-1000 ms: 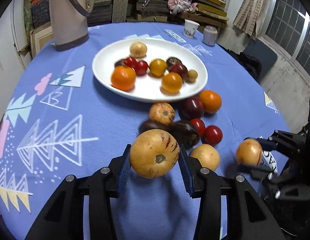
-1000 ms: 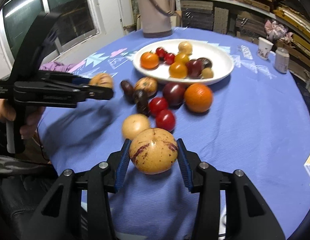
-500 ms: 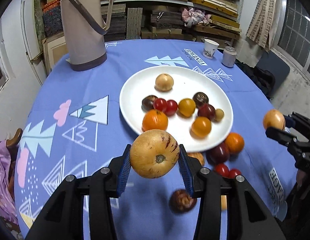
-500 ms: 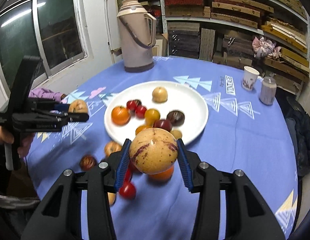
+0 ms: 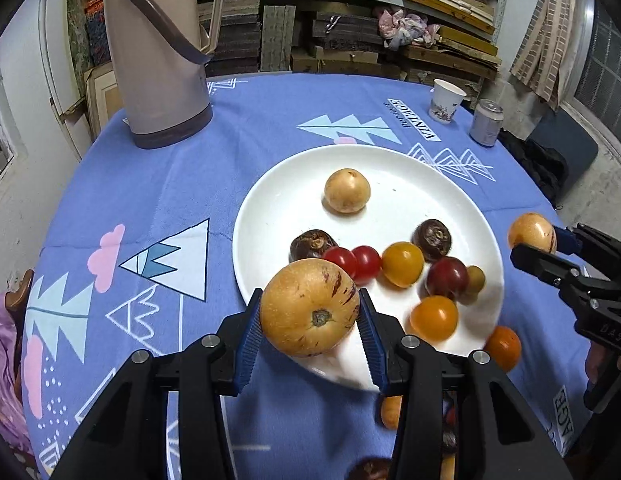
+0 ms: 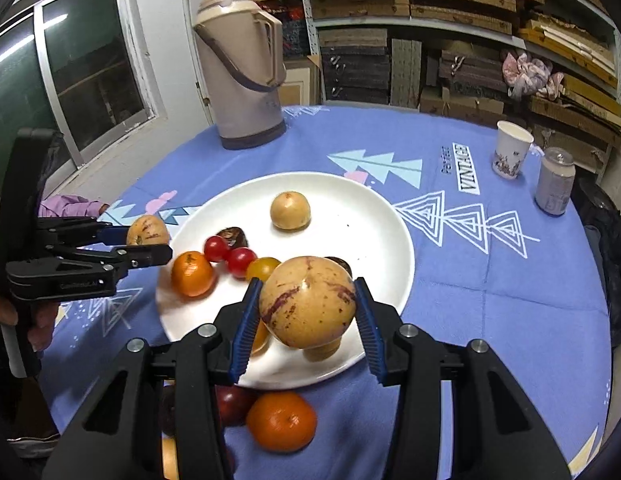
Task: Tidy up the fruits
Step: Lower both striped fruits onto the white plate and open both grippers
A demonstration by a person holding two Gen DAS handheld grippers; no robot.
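Observation:
My left gripper (image 5: 308, 326) is shut on a yellow, purple-streaked melon (image 5: 309, 307) and holds it above the near left rim of the white plate (image 5: 278, 208). My right gripper (image 6: 306, 320) is shut on a second streaked melon (image 6: 307, 301), above the plate's (image 6: 370, 216) near edge. Each gripper shows in the other's view, the right gripper (image 5: 550, 246) at the right and the left gripper (image 6: 148, 242) at the left. On the plate lie another yellow melon (image 5: 346, 191), cherry tomatoes (image 5: 352, 261), dark passion fruits (image 5: 432, 234), an orange (image 6: 191, 273) and several small round fruits.
A beige thermos jug (image 5: 160, 52) stands at the back left of the blue tablecloth (image 5: 150, 200). A paper cup (image 5: 445, 101) and a can (image 5: 486, 122) stand at the back right. Loose fruit lies near the plate's front edge, including an orange (image 6: 280, 420). Shelves line the wall behind.
Both grippers have carried their melons forward from the loose fruit pile to above the plate's near edge. The plate and jug look closer now.

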